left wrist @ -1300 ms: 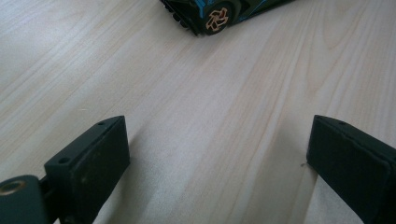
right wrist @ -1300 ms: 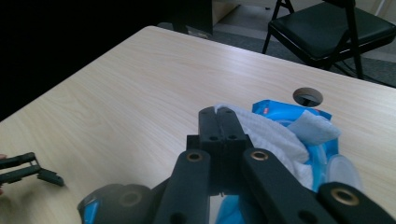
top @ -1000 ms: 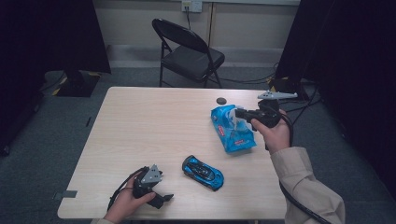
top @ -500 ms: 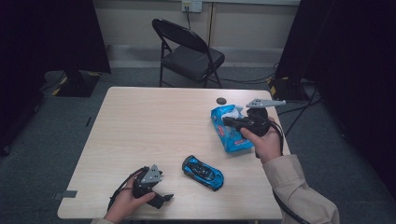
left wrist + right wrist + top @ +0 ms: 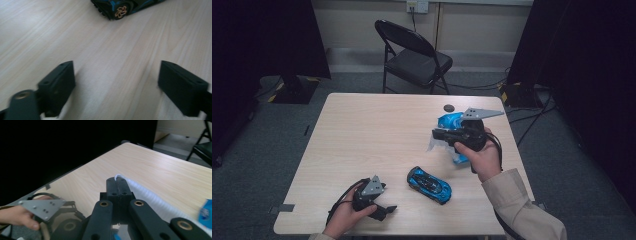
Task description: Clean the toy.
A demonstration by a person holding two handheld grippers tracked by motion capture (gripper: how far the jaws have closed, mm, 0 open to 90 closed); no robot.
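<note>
Light wood table (image 5: 377,135) in a dim room, folding chair (image 5: 412,50) behind it. We can't see much of the blue snack bag (image 5: 451,121); the right gripper (image 5: 437,133) and hand cover most of it. That gripper is clamped tight on the bag's crimped white edge (image 5: 140,188), lifted near the table's right side. The left gripper (image 5: 387,210) sits spread wide at the near edge, with the blue toy car (image 5: 429,184) just beside it.

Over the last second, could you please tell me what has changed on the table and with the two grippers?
The right gripper turned from pointing right to pointing left, towards the table's middle. It is shut on the blue bag by its crimped edge, lifting that side. The left gripper stayed resting open near the front edge, and the toy car and small dark disc did not move.
</note>
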